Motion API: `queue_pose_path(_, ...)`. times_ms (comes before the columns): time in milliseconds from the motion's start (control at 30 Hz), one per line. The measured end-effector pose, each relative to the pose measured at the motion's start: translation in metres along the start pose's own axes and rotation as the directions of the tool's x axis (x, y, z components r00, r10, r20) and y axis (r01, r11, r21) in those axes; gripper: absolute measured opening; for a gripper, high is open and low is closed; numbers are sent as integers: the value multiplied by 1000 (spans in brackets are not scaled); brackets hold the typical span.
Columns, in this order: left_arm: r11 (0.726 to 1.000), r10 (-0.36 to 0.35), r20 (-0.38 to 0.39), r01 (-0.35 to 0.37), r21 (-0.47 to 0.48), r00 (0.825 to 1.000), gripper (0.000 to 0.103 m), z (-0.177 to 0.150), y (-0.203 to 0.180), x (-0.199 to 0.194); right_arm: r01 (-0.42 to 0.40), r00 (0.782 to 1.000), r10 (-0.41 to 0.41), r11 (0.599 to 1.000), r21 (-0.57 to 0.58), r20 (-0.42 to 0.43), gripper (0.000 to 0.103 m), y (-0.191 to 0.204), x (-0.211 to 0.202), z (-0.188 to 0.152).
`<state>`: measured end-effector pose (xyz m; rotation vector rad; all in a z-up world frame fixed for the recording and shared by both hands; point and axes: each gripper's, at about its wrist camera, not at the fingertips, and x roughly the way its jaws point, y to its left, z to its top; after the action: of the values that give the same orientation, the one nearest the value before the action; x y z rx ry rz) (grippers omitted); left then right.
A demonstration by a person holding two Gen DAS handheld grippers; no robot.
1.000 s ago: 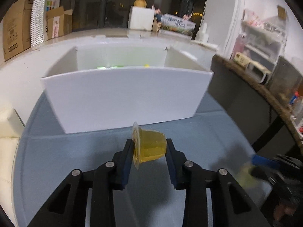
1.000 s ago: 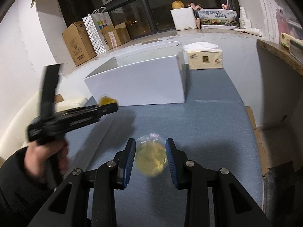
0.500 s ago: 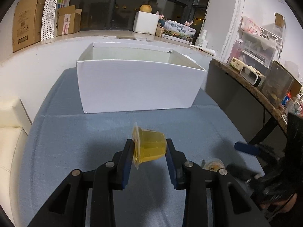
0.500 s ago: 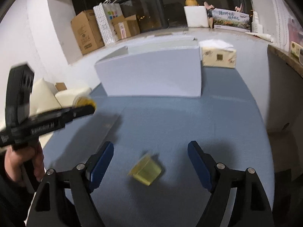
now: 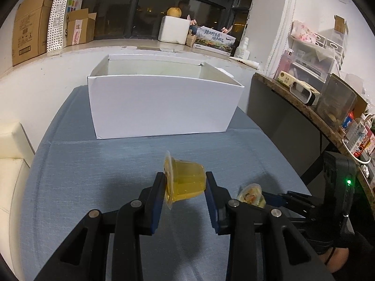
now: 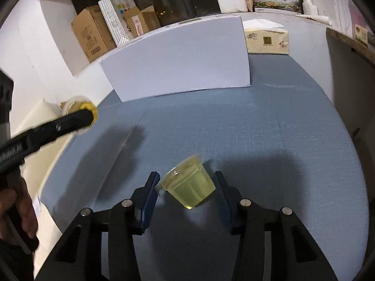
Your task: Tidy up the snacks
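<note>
My left gripper (image 5: 184, 185) is shut on a yellow jelly cup (image 5: 184, 182), held sideways above the blue table; it shows from the side in the right wrist view (image 6: 80, 111). My right gripper (image 6: 186, 188) is open around a second, greenish jelly cup (image 6: 188, 185) lying on its side on the table; neither finger touches it. That cup shows in the left wrist view (image 5: 252, 195) too. The open white box (image 5: 161, 103) stands at the table's far end; its contents are hidden.
A tissue pack (image 6: 267, 38) lies right of the box (image 6: 178, 58). Cardboard boxes (image 5: 28, 37) line the window ledge. A dark shelf with clutter (image 5: 316, 107) stands to the right, a cream seat (image 5: 11, 164) to the left.
My right gripper let its jelly cup drop, opened wide, then narrowed around the fallen cup. My left gripper backed away from the white box, still holding its cup.
</note>
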<state>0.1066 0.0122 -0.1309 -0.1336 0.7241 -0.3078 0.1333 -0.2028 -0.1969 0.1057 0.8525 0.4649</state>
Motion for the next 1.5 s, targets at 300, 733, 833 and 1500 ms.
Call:
queue_pose_path(300,1000,-19,28,18,17,999,37,15,-1,-11,-27,992,28,1000,-11,122,51,7,-42,31)
queue_pose_path(733,996,55,163,-65,59,985,37,148,25,-1,10,964,19,994,-109,266,51,27,-51,190)
queue_pose_path(833,995,77,151,-87,57,986,37,172,38,20,15,967,18,992,-127,253,51,26,-35,215)
queue_pose_path(1500,980,189,59,-192,48,980,103,177,58,70,184,972,-173,981,-57,159,95,-10,17,221)
